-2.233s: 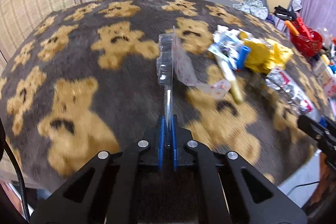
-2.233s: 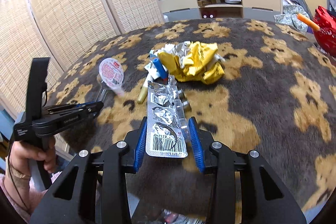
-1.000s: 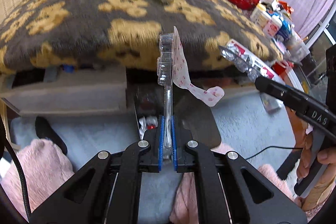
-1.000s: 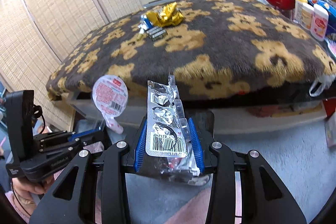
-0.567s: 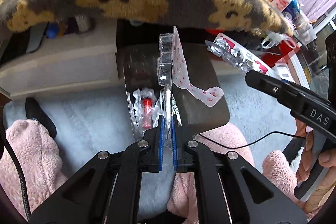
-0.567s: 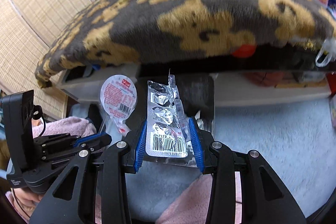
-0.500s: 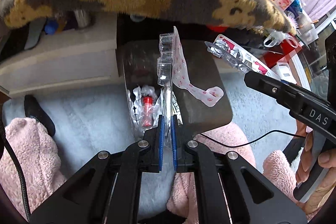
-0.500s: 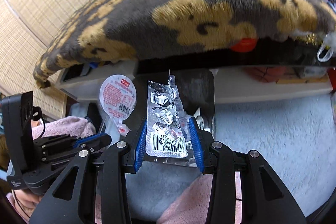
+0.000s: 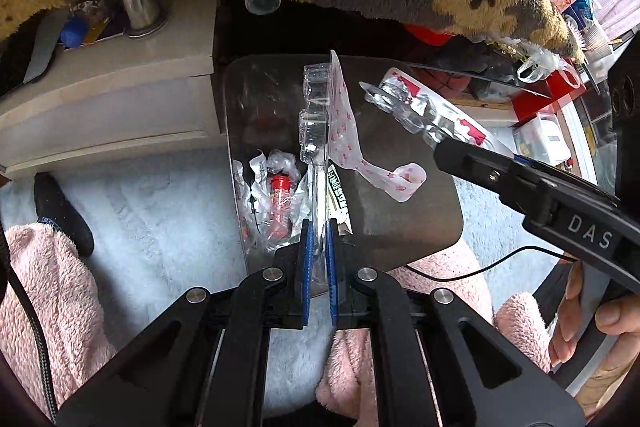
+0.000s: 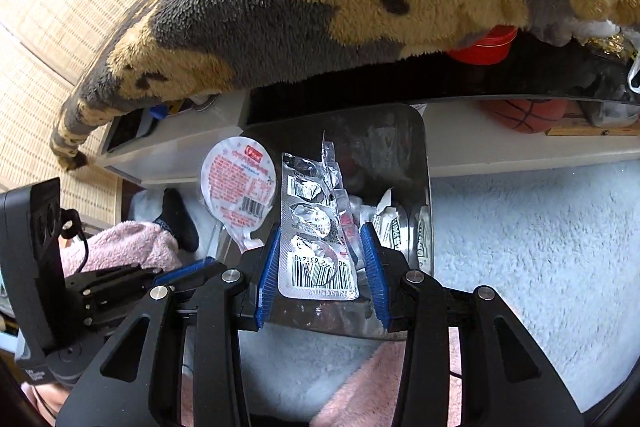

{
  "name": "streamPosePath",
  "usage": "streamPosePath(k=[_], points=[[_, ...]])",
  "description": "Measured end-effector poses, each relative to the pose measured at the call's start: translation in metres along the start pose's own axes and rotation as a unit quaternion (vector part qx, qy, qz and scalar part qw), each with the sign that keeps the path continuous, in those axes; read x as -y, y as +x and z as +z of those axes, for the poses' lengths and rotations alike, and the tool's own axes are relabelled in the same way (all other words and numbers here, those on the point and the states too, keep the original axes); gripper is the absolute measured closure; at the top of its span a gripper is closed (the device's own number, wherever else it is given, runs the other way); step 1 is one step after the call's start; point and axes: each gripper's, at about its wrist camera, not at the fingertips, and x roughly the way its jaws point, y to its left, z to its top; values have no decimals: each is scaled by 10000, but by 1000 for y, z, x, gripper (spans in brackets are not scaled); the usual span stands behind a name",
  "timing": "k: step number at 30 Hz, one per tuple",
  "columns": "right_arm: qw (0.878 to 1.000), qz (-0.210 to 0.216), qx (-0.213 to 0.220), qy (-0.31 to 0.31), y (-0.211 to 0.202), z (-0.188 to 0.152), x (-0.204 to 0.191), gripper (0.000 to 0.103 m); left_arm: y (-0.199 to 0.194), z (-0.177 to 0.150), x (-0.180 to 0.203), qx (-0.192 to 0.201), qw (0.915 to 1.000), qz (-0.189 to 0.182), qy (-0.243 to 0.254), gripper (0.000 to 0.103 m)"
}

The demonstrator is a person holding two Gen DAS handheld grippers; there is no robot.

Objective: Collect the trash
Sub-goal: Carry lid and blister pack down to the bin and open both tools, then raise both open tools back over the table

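Above the trash bin (image 9: 420, 227), both jaws grip packaging: clear tray (image 9: 316, 115), blister pack (image 10: 316, 227).

Your trash bin (image 9: 400, 227) sits on the rug (image 10: 540, 247), in front of the blanket-covered table (image 10: 320, 7). Above the bin, your left gripper (image 9: 319, 259) pinches the clear cup (image 9: 316, 115); your right gripper (image 10: 322, 275) clamps the blister pack (image 10: 316, 239) just to its right. Wrappers (image 9: 276, 195) lie in the bin.
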Motion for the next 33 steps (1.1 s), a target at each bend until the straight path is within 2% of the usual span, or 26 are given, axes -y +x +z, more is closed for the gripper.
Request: streamPosePath(k=[3,5,8,13,15,17,21,23,33], points=[[10000,33,78,41,-2,5,-1,56,-2,3,-1,41,10000,-35,-30,95],[9999,23,149,74,-4,8,-2,44,-5,5,-1,72,10000,-27,-40,86],[9996,16,266,112,-10,11,-1,40,-11,6,-1,142,9999,5,-38,81],[9988,-80,457,139,-25,12,0,25,-28,7,-1,353,9993,83,-46,56],[9982,-131,560,148,-33,12,1,15,-37,7,0,483,9987,136,-23,35],[9972,-188,703,166,-42,13,2,5,-46,7,1,595,9981,181,17,30],[9957,-238,885,150,-57,18,4,5,-65,12,1,788,9966,243,55,18],[9946,-263,998,128,-65,22,5,5,-74,15,0,887,9956,289,50,15],[9874,-300,1553,64,-97,65,0,5,-112,53,-21,1327,9899,485,-84,14]])
